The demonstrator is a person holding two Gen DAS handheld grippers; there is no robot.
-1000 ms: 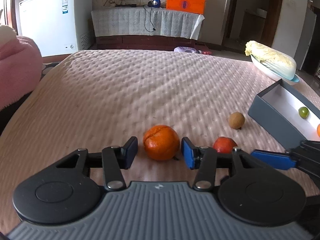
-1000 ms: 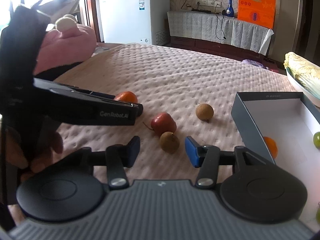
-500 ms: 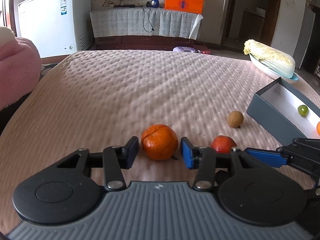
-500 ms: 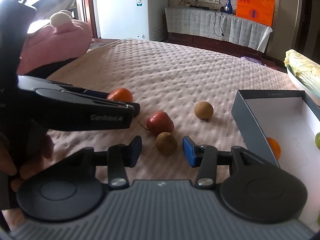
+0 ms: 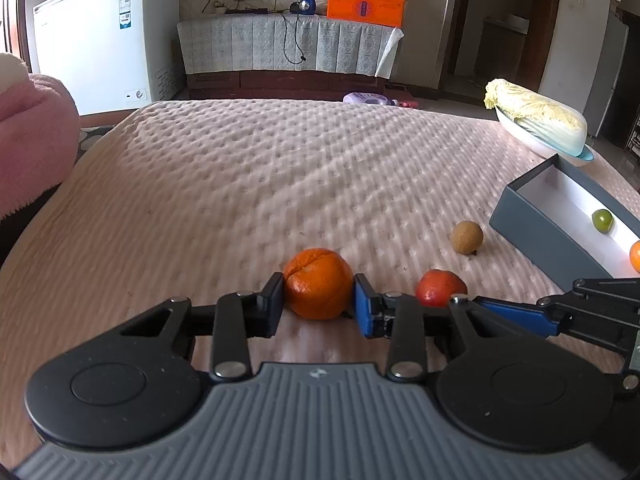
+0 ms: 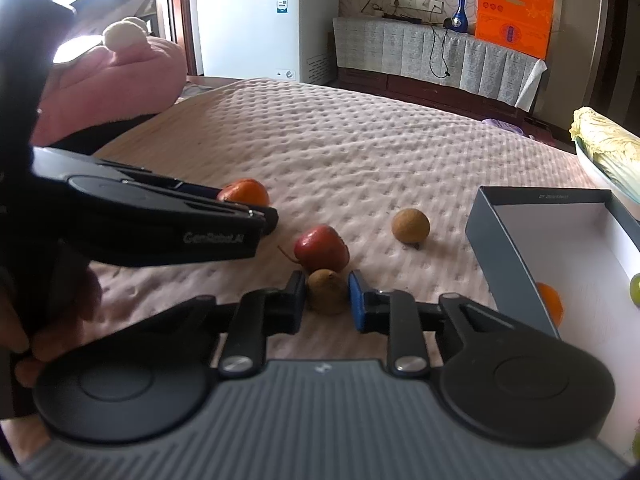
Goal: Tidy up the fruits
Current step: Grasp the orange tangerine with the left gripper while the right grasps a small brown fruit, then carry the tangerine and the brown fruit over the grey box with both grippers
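Note:
My left gripper point(image 5: 319, 307) is shut on an orange tangerine point(image 5: 318, 283) that rests on the pink bedspread. My right gripper point(image 6: 327, 299) is shut on a small brown fruit point(image 6: 327, 291) on the bed. A red fruit point(image 6: 321, 248) lies just beyond it, also in the left wrist view point(image 5: 440, 287). Another brown fruit point(image 6: 410, 225) lies farther right, also in the left wrist view point(image 5: 466, 237). The grey box point(image 6: 502, 248) with a white inside holds an orange fruit point(image 6: 550, 307) and a green one point(image 5: 601, 221).
A cabbage on a white dish point(image 5: 540, 124) sits behind the box. A pink plush cushion point(image 6: 120, 88) lies at the bed's left edge. The left gripper's body point(image 6: 160, 220) crosses the right wrist view. A white freezer point(image 5: 104, 40) stands beyond the bed.
Both grippers moved forward and closed: the left jaws now press the tangerine, the right jaws now press the small brown fruit.

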